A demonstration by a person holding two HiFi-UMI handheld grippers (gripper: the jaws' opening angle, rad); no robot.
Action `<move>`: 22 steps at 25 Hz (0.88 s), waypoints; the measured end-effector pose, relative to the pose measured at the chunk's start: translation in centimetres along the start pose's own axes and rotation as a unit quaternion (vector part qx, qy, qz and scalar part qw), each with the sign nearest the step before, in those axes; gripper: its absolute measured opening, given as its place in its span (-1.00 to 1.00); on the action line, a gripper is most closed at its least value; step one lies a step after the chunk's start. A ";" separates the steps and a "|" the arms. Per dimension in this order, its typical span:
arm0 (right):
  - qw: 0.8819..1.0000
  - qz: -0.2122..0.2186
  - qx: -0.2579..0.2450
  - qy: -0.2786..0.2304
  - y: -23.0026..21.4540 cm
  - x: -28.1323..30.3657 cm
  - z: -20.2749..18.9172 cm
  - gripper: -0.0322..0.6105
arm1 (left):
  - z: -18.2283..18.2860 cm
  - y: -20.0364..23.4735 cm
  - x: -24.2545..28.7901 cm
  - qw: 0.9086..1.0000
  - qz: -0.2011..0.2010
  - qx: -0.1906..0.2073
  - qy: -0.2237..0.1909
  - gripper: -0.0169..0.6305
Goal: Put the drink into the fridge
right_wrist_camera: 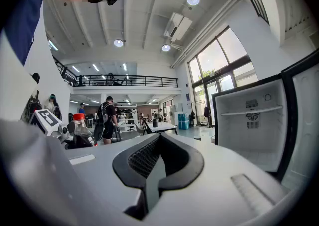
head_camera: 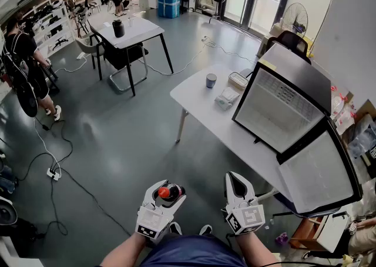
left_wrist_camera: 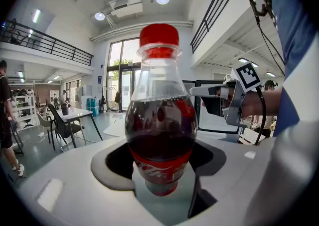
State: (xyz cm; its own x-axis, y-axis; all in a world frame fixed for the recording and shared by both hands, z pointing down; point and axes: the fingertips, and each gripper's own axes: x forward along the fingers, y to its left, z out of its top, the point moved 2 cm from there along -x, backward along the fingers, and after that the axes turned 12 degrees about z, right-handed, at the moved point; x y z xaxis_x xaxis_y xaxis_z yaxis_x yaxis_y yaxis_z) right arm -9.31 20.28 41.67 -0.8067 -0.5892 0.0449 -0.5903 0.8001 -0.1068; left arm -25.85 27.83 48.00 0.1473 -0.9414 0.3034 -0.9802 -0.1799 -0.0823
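Note:
A cola bottle [head_camera: 165,192] with a red cap stands upright between the jaws of my left gripper [head_camera: 169,189], low in the head view above the grey floor. In the left gripper view the bottle [left_wrist_camera: 160,120] fills the middle, and the dark pads press on its red-labelled waist. My right gripper [head_camera: 239,182] hovers just right of it with its jaws together and nothing between them. The small fridge [head_camera: 281,109] stands on the white table ahead and to the right. Its door [head_camera: 320,173] hangs wide open. The white inside of the fridge [right_wrist_camera: 254,120] shows in the right gripper view.
The white table [head_camera: 197,92] carries a blue cup [head_camera: 211,80], a white box [head_camera: 238,79] and a packet [head_camera: 226,100]. A second table with chairs [head_camera: 126,32] stands further back. A person [head_camera: 26,66] stands at the left. Cables and a power strip [head_camera: 54,173] lie on the floor.

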 end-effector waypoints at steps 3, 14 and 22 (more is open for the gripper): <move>1.000 -0.001 0.000 -0.002 -0.9 -0.7 0.2 -0.88 | 0.2 -1.1 0.5 1.000 -0.002 0.003 0.002 0.02; 1.000 -0.011 0.018 -0.012 -5.0 -3.3 0.1 -0.88 | 1.5 -4.6 2.7 1.000 -0.005 0.015 0.015 0.02; 0.999 -0.022 0.040 -0.023 -8.8 -6.3 0.0 -0.88 | 2.3 -7.4 4.6 0.999 0.002 0.008 0.031 0.02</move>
State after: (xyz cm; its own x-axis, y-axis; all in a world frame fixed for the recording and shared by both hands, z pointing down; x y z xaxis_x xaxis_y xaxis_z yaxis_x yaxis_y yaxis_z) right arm 0.99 16.92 42.29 -0.7766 -0.6300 0.0058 -0.6200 0.7626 -0.1846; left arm -17.60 24.22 47.85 0.1349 -0.9229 0.3606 -0.9783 -0.1817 -0.0992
